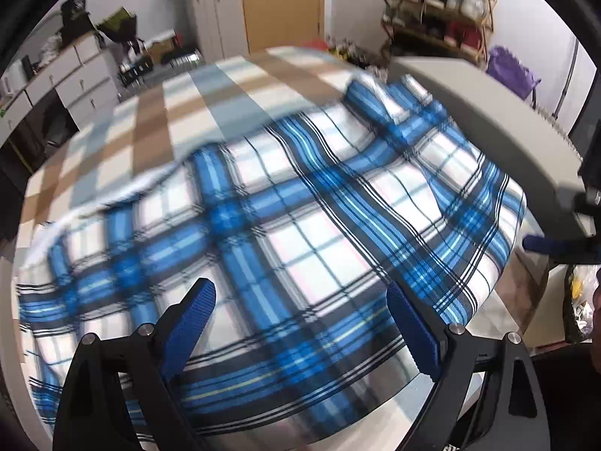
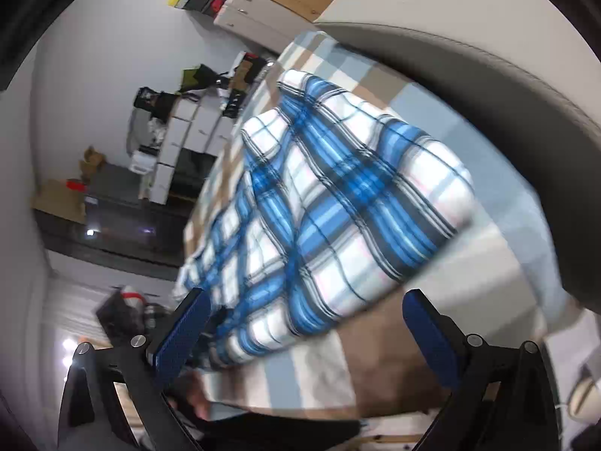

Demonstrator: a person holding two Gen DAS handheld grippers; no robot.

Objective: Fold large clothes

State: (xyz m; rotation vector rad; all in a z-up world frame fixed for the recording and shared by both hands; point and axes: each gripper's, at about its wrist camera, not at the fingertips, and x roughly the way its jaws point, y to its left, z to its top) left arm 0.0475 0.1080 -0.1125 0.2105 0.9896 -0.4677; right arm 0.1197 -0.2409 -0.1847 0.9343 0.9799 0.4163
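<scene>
Checked bedspread (image 1: 210,86) under blue-white plaid garment (image 1: 300,203), rumpled; left claw (image 1: 300,323), right claw (image 2: 304,323) wide, empty.

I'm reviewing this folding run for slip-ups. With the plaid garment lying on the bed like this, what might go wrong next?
1. The blue plaid garment lies rumpled on the checked bedspread; folding now may trap wrinkles.
2. Both left tongs and right tongs are open, holding nothing; a pinch could catch the bedspread too.
3. One garment edge lies near the bed's edge and might slide off.
</scene>
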